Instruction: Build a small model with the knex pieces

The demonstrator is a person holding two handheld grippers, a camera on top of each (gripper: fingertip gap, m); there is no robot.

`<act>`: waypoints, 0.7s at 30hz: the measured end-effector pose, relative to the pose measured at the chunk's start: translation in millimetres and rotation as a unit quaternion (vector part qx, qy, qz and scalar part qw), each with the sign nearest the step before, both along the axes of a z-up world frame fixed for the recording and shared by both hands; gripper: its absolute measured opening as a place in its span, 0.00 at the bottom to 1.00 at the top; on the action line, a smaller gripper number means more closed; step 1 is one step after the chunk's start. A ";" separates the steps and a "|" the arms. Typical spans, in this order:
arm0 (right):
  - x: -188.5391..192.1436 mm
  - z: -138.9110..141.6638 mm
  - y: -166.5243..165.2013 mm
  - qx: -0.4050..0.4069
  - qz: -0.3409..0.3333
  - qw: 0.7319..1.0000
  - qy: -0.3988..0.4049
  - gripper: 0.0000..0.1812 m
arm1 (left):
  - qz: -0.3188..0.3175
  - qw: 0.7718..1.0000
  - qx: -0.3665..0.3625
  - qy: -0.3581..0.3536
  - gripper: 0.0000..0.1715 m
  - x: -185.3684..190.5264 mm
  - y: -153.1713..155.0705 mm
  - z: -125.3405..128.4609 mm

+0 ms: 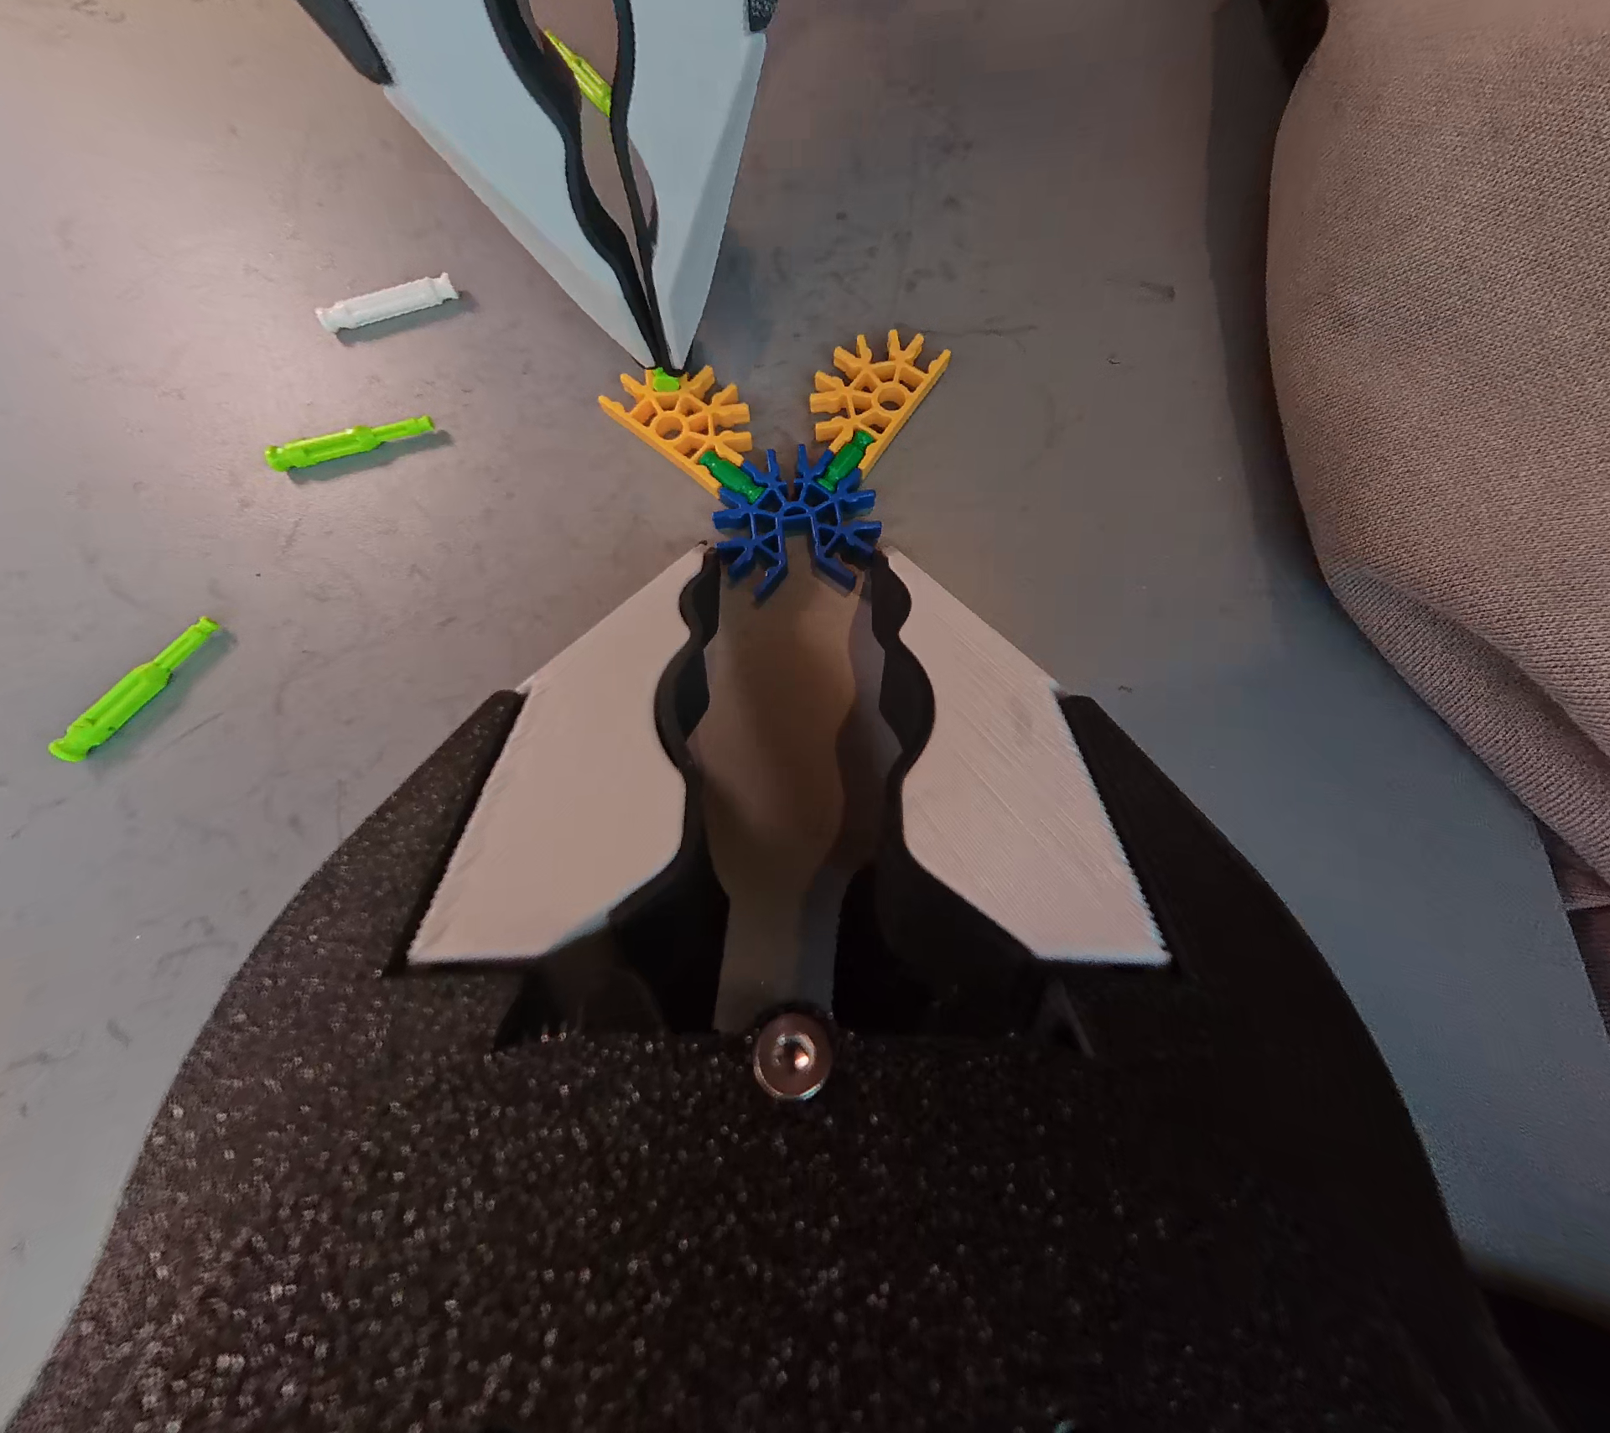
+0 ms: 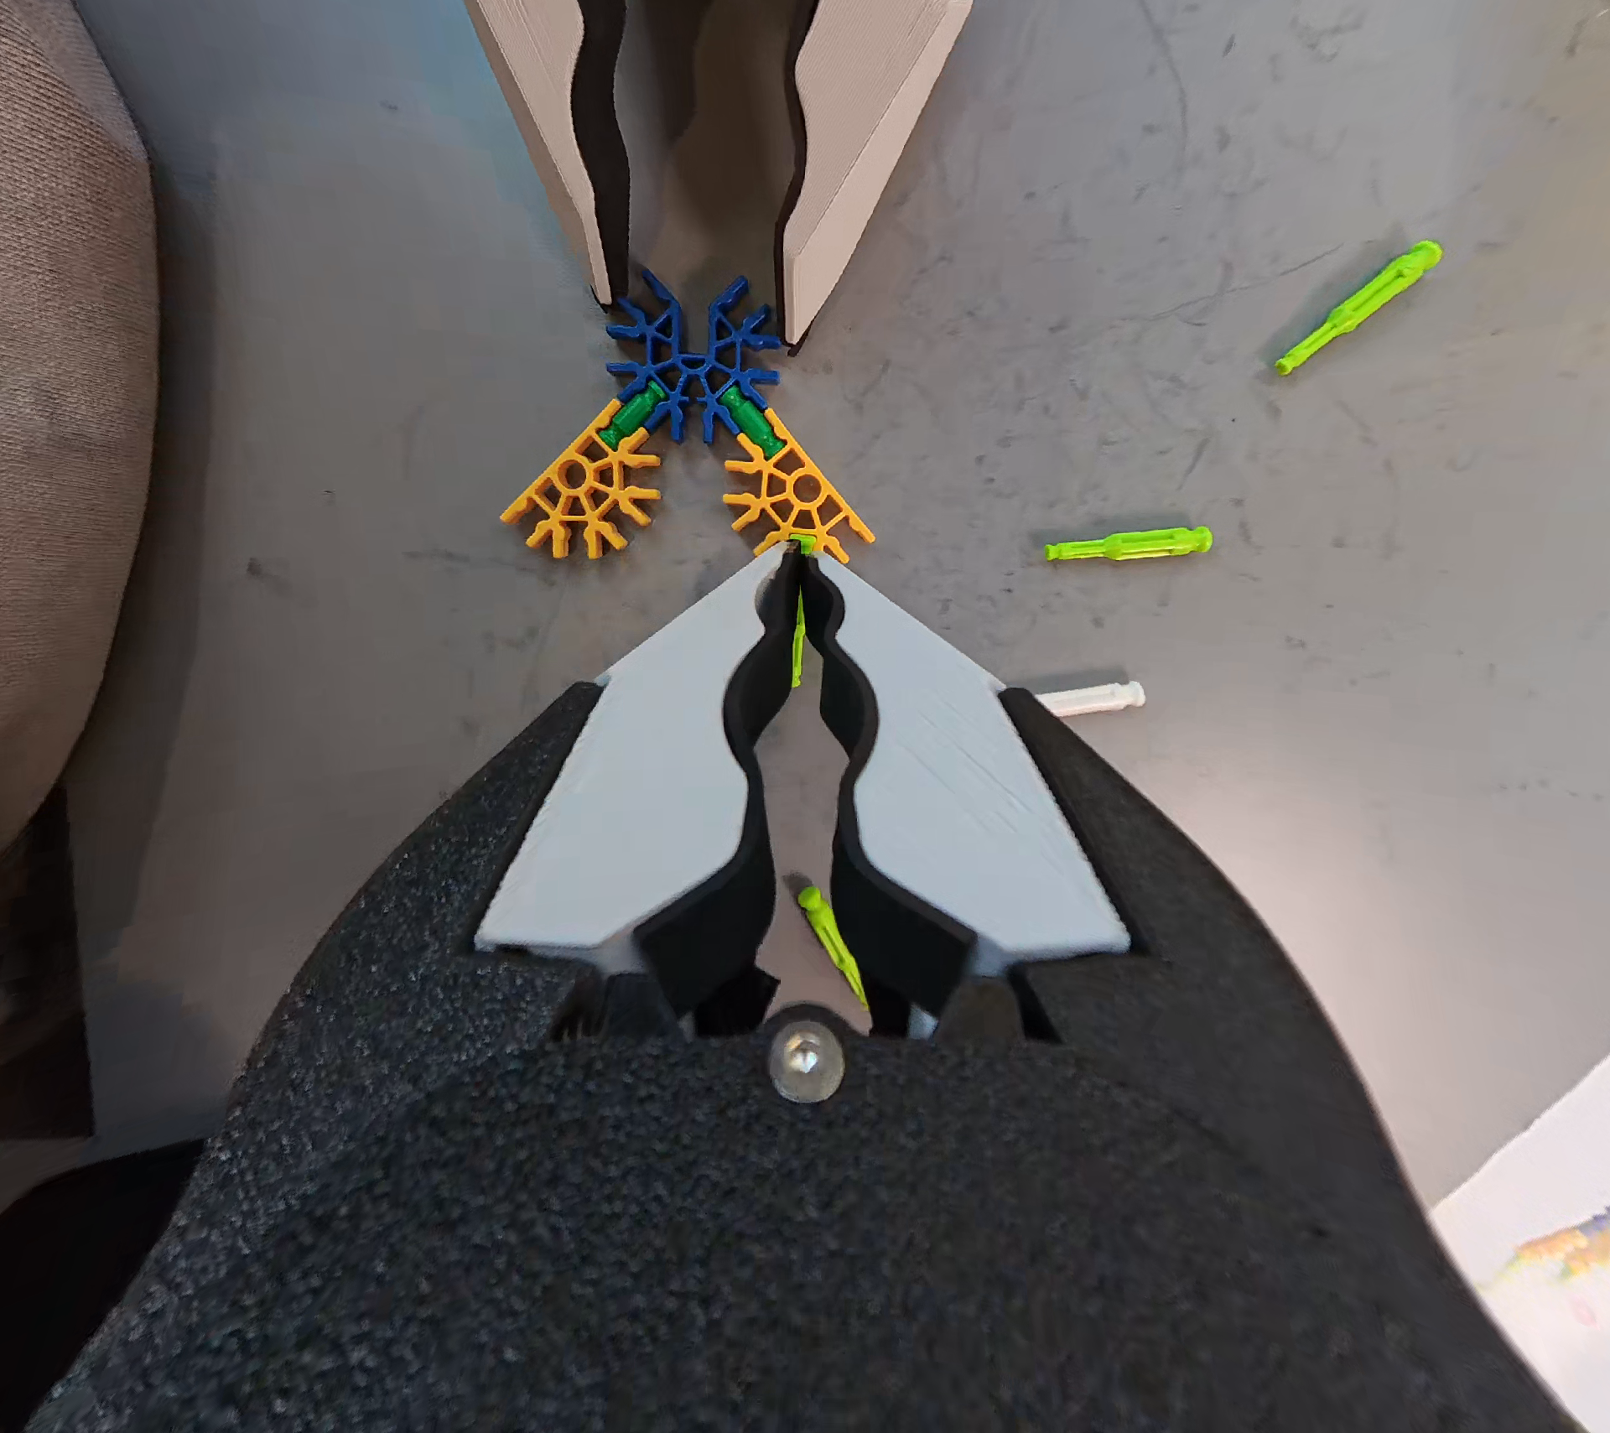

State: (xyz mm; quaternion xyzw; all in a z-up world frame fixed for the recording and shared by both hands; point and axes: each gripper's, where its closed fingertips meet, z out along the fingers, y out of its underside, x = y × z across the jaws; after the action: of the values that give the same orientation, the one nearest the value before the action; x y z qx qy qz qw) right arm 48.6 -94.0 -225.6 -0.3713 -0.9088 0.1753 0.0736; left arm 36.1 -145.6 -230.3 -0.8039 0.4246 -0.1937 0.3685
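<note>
A flat toy assembly lies on the grey table: a blue connector [image 1: 793, 520] joined by two short dark green rods [image 1: 727, 472] to two yellow connectors [image 1: 679, 415]. My left gripper [image 1: 793, 555] is closed on the sides of the blue connector [image 2: 693, 354]. My right gripper [image 2: 797, 559] is shut on a light green rod [image 2: 797, 642], with the rod's tip at a slot of the nearer yellow connector [image 2: 797, 494]. In the left wrist view the right gripper [image 1: 666, 359] comes down from the top onto that connector.
Two light green rods [image 1: 348, 443] [image 1: 139, 694] and a white rod [image 1: 388, 302] lie loose to the left. Another green rod [image 2: 832, 947] lies under my right gripper. A brown cushion [image 1: 1437, 346] borders the table. A sheet of paper [image 2: 1533, 1260] lies at the corner. The left gripper's tips are roughly 6 centimeters from the right gripper's.
</note>
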 end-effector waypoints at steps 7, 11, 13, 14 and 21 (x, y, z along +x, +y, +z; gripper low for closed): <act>0.4 -1.1 -1.4 0.047 0.038 0.997 -0.054 0.00 | -0.004 1.000 0.001 0.002 0.20 0.2 -0.2 -0.2; -2.4 -3.3 -4.5 0.052 0.042 0.996 -0.066 0.00 | -0.013 1.000 -0.001 0.001 0.21 2.2 -1.9 -0.1; -2.2 -3.3 -4.4 0.046 0.042 0.995 -0.074 0.00 | -0.015 1.000 0.000 0.001 0.21 2.6 -2.1 -0.1; -2.4 -3.2 -4.5 0.040 0.039 0.996 -0.074 0.00 | -0.015 1.000 0.000 0.001 0.21 2.6 -2.3 -0.1; -7.0 29.7 9.5 -0.065 -0.026 0.995 0.069 0.07 | -0.007 1.000 0.004 0.002 0.21 2.0 -1.9 0.2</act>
State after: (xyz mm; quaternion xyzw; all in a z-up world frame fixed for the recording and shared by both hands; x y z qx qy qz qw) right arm 41.6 -84.5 -195.9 -0.3857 -0.8783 0.2575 0.1166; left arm 38.1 -147.4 -230.1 -0.7997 0.4321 -0.1934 0.3693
